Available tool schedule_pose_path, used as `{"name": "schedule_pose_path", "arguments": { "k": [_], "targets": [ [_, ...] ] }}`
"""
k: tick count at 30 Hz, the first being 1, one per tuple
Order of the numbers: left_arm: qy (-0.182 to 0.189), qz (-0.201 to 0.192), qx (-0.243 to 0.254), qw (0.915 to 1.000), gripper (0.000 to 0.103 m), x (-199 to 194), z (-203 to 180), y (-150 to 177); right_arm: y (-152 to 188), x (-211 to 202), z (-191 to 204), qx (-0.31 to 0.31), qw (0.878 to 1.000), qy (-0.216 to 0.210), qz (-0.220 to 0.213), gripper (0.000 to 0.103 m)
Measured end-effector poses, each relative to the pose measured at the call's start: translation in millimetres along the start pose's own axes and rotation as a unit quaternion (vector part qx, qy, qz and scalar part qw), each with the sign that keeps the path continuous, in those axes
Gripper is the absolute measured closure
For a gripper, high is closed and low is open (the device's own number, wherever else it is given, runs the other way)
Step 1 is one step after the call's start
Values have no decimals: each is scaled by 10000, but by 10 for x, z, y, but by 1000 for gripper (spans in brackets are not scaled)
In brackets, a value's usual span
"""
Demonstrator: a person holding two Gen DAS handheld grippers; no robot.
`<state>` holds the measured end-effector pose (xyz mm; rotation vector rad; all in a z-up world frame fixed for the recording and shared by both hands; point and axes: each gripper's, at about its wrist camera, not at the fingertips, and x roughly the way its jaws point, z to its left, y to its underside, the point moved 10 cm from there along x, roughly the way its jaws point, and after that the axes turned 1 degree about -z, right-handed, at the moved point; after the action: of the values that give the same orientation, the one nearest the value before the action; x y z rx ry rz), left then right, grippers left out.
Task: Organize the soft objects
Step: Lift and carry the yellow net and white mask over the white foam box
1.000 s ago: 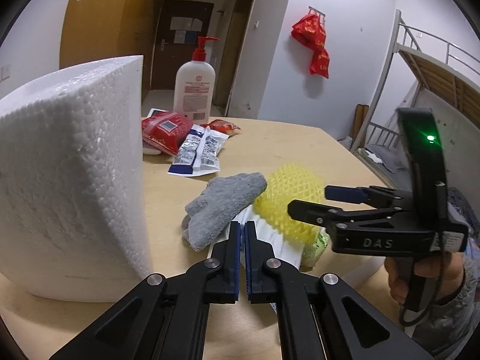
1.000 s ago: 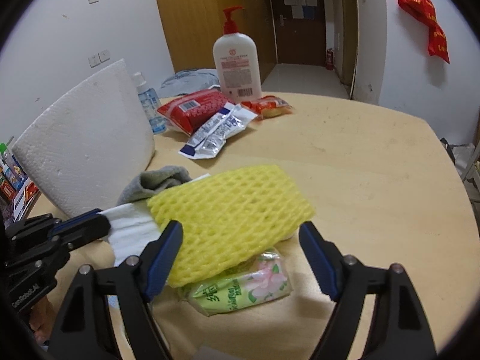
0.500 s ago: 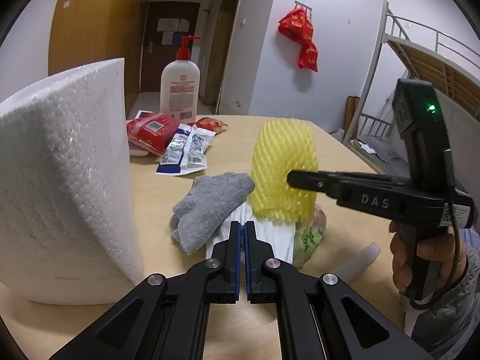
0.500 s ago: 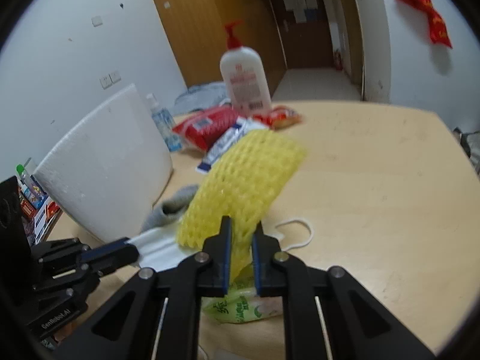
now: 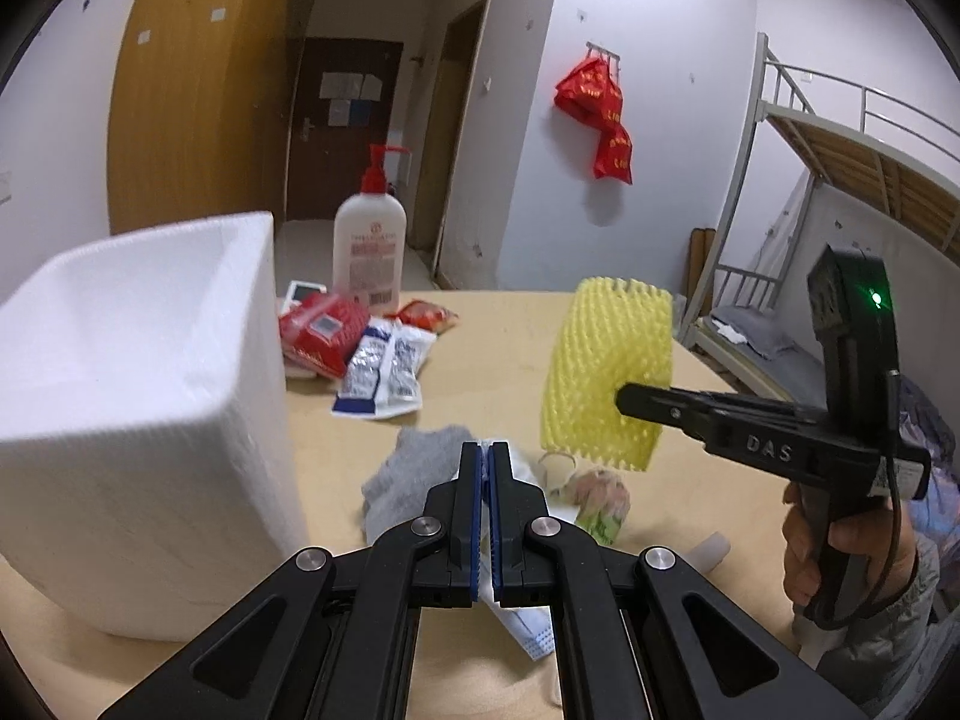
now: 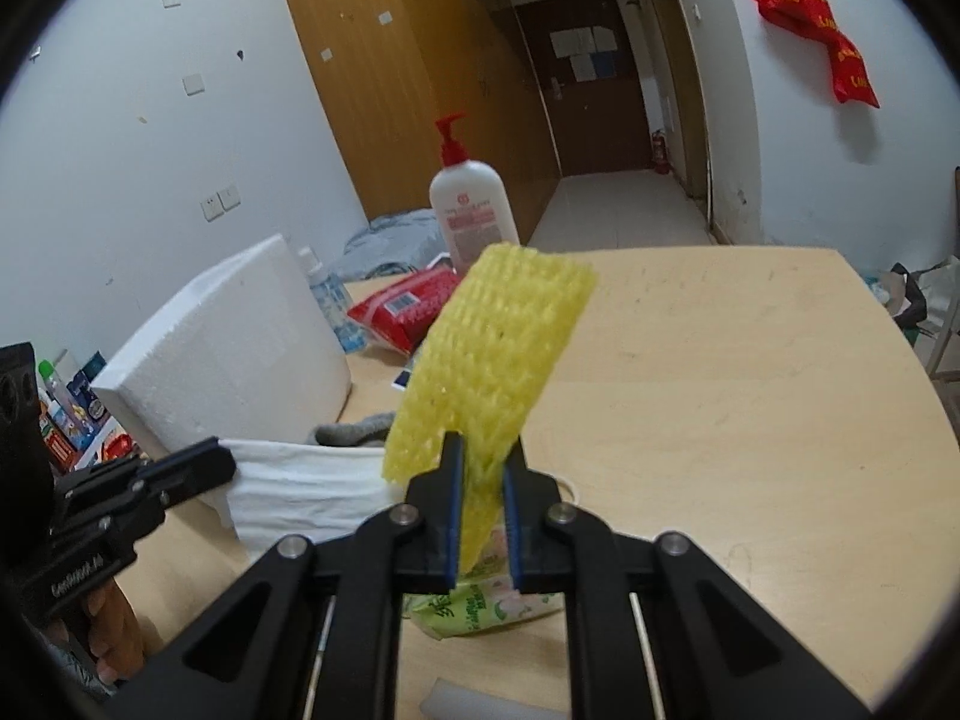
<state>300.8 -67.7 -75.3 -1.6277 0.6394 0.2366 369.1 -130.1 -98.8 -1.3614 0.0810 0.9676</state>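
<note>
My right gripper [image 6: 483, 480] is shut on the lower edge of a yellow foam net [image 6: 492, 354], which stands upright in the air above the table. The left wrist view shows that net [image 5: 606, 372] pinched at the right gripper's [image 5: 624, 402] tip. My left gripper [image 5: 483, 468] is shut on a white face mask [image 5: 528, 630]. From the left gripper [image 6: 225, 465] the mask [image 6: 300, 492] stretches toward the net. A grey cloth [image 5: 408, 480] and a green tissue pack [image 5: 600, 510] lie on the table beneath.
A white foam box [image 5: 138, 408] stands close on the left. Behind it are a pump bottle [image 5: 369, 252], a red packet [image 5: 321, 330] and sachets [image 5: 384, 372]. A small white foam piece [image 5: 708, 546] lies near the table's front edge. A hand [image 5: 810, 546] holds the right gripper.
The right gripper closed on the yellow foam net and lifted it upright off the tissue pack. The left gripper rose a little, still shut on the mask.
</note>
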Motion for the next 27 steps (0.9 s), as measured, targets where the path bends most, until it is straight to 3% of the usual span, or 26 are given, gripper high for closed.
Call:
{"name": "schedule_pose_path", "arguments": {
  "k": [27],
  "targets": [
    [-122,-686,392,9968,101,-598,-310,-379,-23,-840,181,-96,9971,50,-752,88]
  ]
}}
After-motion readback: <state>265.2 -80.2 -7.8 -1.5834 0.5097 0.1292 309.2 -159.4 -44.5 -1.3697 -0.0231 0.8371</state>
